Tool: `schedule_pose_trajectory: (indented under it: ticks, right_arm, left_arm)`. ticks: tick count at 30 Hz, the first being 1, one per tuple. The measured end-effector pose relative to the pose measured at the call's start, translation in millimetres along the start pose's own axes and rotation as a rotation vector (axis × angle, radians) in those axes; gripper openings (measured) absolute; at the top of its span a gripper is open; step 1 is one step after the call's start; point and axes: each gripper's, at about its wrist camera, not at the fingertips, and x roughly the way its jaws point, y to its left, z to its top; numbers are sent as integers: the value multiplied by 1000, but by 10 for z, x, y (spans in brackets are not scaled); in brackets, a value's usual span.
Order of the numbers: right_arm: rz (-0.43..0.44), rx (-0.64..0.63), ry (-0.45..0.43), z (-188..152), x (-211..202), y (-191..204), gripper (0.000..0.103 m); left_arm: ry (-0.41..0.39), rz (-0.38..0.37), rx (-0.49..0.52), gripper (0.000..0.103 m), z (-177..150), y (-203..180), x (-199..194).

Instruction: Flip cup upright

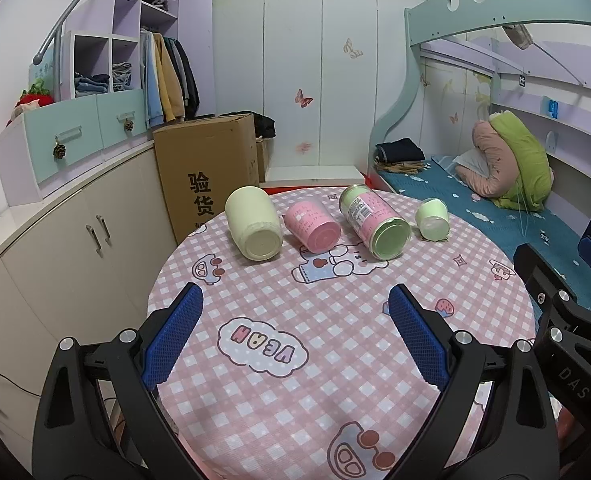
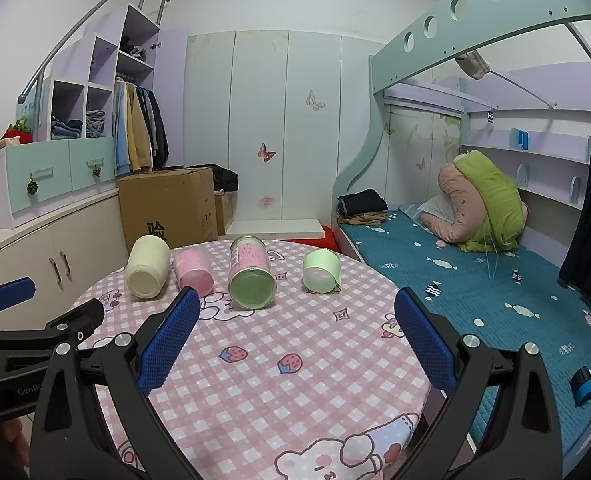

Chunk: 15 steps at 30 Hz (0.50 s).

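Note:
Several cups lie on their sides in a row at the far side of the round table (image 1: 295,380), bottoms toward me: a cream cup (image 1: 253,228) (image 2: 147,266), a pink cup (image 1: 312,226) (image 2: 193,268), a tall green-and-pink cup (image 1: 373,226) (image 2: 251,272) and a small green cup (image 1: 432,218) (image 2: 321,271). My left gripper (image 1: 295,304) is open and empty, well short of the cups. My right gripper (image 2: 297,308) is open and empty, near the tall cup and the small green cup. The left gripper's fingers (image 2: 11,294) show at the right wrist view's left edge.
A pink checked cloth covers the table. A cardboard box (image 1: 207,164) and cabinets (image 1: 75,248) stand to the left. A bed (image 2: 475,280) with teal bedding lies to the right, close to the table edge. White wardrobe doors are behind.

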Motion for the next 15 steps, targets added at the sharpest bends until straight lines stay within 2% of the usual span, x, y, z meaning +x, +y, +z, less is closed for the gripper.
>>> schedule_pose_trajectory:
  ticks: [15]
  right_arm:
    - [3, -1, 9, -35, 65, -4, 95]
  left_arm:
    - [2, -3, 1, 94, -47, 6, 41]
